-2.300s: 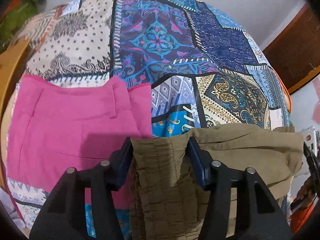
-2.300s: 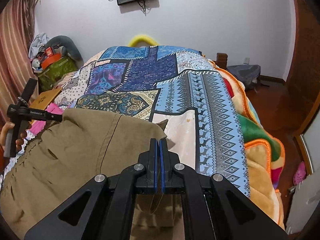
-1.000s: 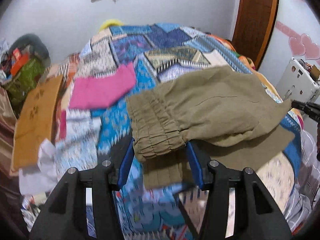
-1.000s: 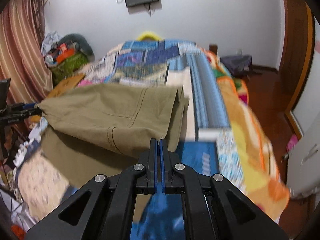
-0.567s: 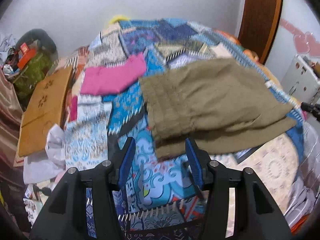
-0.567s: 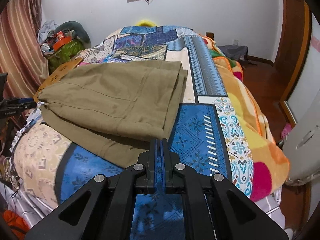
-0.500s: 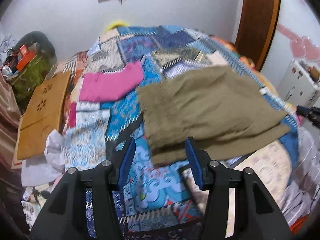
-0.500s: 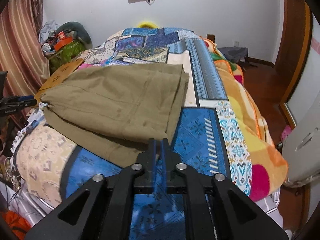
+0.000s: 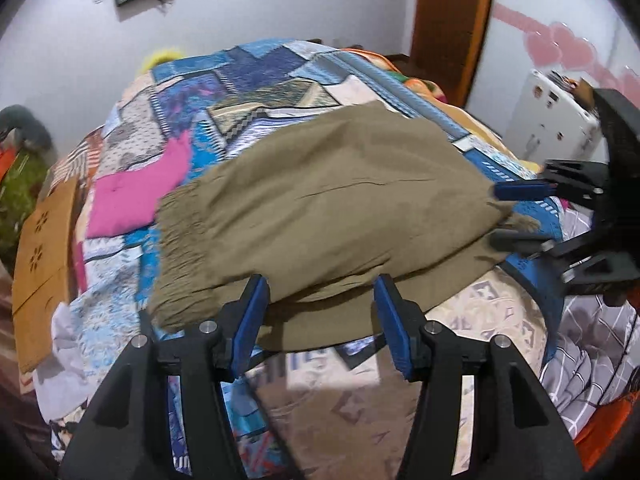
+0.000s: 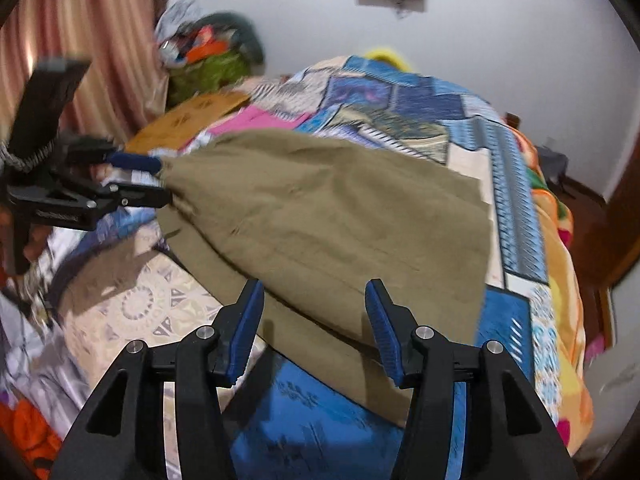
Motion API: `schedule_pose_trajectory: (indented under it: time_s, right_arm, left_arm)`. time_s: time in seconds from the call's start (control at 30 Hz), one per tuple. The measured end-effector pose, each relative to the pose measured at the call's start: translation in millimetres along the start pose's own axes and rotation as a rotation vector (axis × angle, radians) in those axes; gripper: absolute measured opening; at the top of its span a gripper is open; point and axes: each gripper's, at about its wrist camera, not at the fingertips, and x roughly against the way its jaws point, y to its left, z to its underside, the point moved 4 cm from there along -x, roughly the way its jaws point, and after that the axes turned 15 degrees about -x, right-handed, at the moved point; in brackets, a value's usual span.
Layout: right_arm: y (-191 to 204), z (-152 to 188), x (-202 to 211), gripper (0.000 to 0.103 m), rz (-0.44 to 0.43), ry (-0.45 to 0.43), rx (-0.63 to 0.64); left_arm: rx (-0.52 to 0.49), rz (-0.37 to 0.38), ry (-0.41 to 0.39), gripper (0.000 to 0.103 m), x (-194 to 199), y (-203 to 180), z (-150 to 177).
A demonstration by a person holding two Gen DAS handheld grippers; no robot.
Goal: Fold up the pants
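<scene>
The olive pants (image 9: 328,200) lie folded over on the patchwork bedspread (image 9: 256,84), elastic waistband to the left. My left gripper (image 9: 322,304) hovers at their near edge, its jaws opening, pads clear of the cloth. In the right wrist view the pants (image 10: 328,208) spread ahead of my right gripper (image 10: 314,308), whose jaws are opening with only the near fold lying below them. Each gripper shows in the other's view: the right gripper (image 9: 520,212) straddles the pants' right corner, and the left gripper (image 10: 136,180) is at the left corner.
A pink garment (image 9: 132,200) lies on the bed beyond the waistband. A wooden board (image 9: 44,248) lies at the bed's left side and a white cabinet (image 9: 552,120) stands at the right. An orange blanket (image 10: 560,240) hangs over the bed's right edge.
The right jaws were shut and now stand apart. Both grippers have let the pants drop folded onto the bed and slid sideways along their near edge.
</scene>
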Motion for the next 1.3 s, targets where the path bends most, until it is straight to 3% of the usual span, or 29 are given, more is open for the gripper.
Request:
schedule_pose_trajectory:
  time_s: [0.13, 0.3, 0.43, 0.53, 0.6, 0.63, 0.7, 0.8, 1.07, 1.3]
  right_arm:
    - [8, 4, -24, 0.049, 0.02, 0.052, 0.06]
    - [9, 0, -34, 0.047, 0.019, 0.04, 0.082]
    - [8, -5, -41, 0.021, -0.005, 0.063, 0.078]
    - [13, -8, -37, 0.008, -0.023, 0.052, 0.076]
    - [15, -11, -32, 0.007, -0.031, 0.036, 0.071]
    - [15, -12, -28, 0.006, -0.039, 0.026, 0.067]
    - [16, -13, -23, 0.006, -0.052, 0.017, 0.064]
    - [18, -13, -16, 0.006, -0.065, 0.01, 0.062]
    - [26, -3, -5, 0.006, -0.088, 0.007, 0.054]
    - [25, 8, -11, 0.006, -0.111, 0.031, -0.032]
  left_arm:
    - [-0.031, 0.039, 0.0, 0.055, -8, -11, -8]
    - [-0.05, 0.081, 0.002, 0.057, -15, -15, -13]
    - [-0.079, 0.074, 0.03, 0.058, -25, -21, -13]
    - [-0.124, 0.036, 0.037, 0.058, -31, -25, -13]
    - [-0.176, -0.038, 0.033, 0.058, -33, -27, -12]
    - [-0.188, -0.055, 0.035, 0.053, -34, -28, -11]
    - [-0.187, -0.057, 0.029, 0.038, -33, -27, -12]
    - [-0.167, -0.056, 0.013, 0.03, -25, -22, -12]
    - [-0.136, -0.024, -0.016, 0.029, -6, -23, -1]
    - [-0.083, 0.009, -0.006, 0.029, -11, -26, 12]
